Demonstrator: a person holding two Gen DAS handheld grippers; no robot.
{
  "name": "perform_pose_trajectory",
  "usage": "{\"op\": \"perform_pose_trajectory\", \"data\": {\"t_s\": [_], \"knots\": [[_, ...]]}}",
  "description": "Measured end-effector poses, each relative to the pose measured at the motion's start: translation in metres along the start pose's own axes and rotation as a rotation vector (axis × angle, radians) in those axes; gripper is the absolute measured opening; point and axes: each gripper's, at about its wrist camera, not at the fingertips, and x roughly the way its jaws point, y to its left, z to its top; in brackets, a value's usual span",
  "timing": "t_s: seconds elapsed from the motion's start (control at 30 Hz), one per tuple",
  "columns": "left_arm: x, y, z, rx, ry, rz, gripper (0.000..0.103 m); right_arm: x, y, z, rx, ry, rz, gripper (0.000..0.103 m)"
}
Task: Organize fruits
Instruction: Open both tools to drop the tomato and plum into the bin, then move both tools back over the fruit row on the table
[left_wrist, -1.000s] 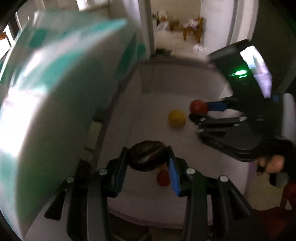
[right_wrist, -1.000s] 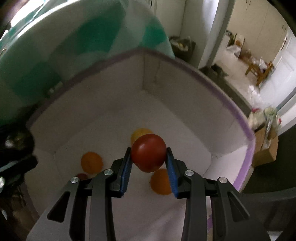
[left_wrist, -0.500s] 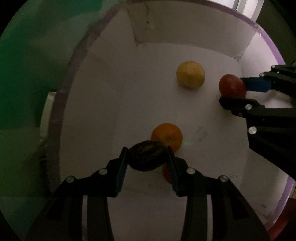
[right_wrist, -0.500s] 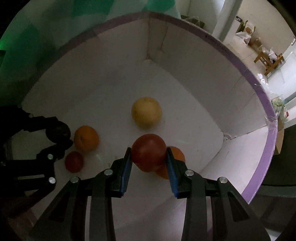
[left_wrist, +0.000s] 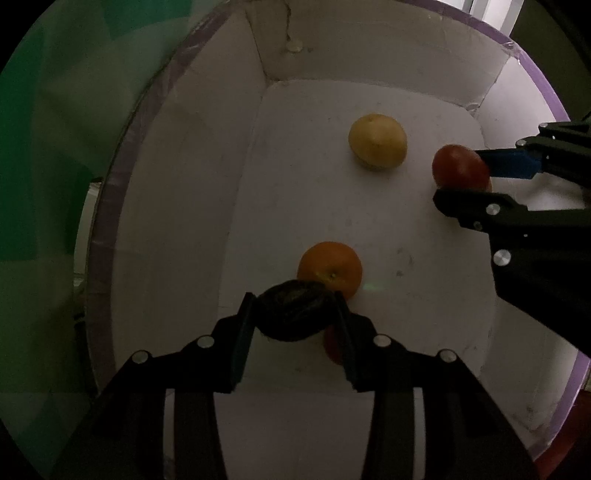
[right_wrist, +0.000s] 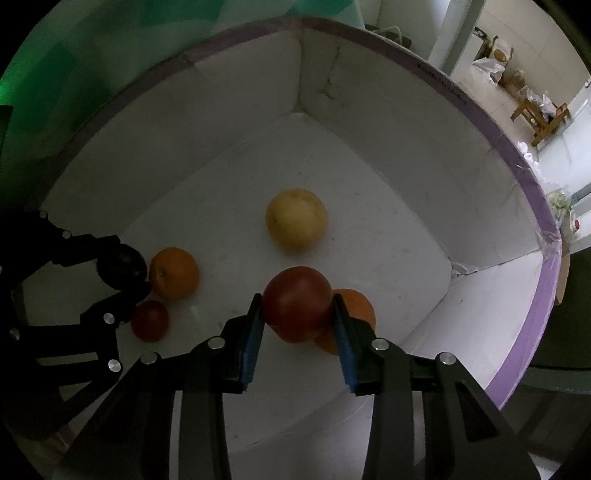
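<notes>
Both views dim and murky, looking down into a white box with a purple rim (left_wrist: 107, 206). Left gripper (left_wrist: 293, 306) clamped on a dark wrinkly fruit (left_wrist: 291, 314) at lower centre, low over the box floor. Too dark to name it properly. Right behind it an orange (left_wrist: 330, 267), bottom edge covered by the dark fruit. Small red fruit (left_wrist: 332, 347) mostly hidden behind the gripper's right-hand finger, just a sliver showing. Yellow fruit (left_wrist: 376, 147) sitting alone, upper centre.

Right gripper (right_wrist: 297, 306) gripping a tomato (right_wrist: 295, 299), pads tight against both sides, also down inside the box. Second orange (right_wrist: 356, 306) tucked behind tomato and finger, only partly visible. Box cut off at the bottom of both frames. Green-and-white blur (left_wrist: 55, 110) at upper left, can't tell what.
</notes>
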Motion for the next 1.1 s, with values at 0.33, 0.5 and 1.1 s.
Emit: {"op": "perform_pose_trajectory", "data": {"t_s": [0.33, 0.5, 1.1], "knots": [[-0.006, 0.004, -0.001, -0.012, -0.011, -0.005, 0.052, 0.000, 0.001, -0.001, -0.008, -0.003, -0.009, 0.056], [-0.016, 0.010, -0.002, -0.011, -0.055, -0.006, 0.071, -0.005, 0.004, 0.000, -0.042, -0.003, -0.047, 0.066], [-0.255, 0.106, -0.132, -0.156, -0.791, 0.189, 0.101, -0.245, 0.137, 0.068, -0.255, -0.705, 0.010, 0.087]]}}
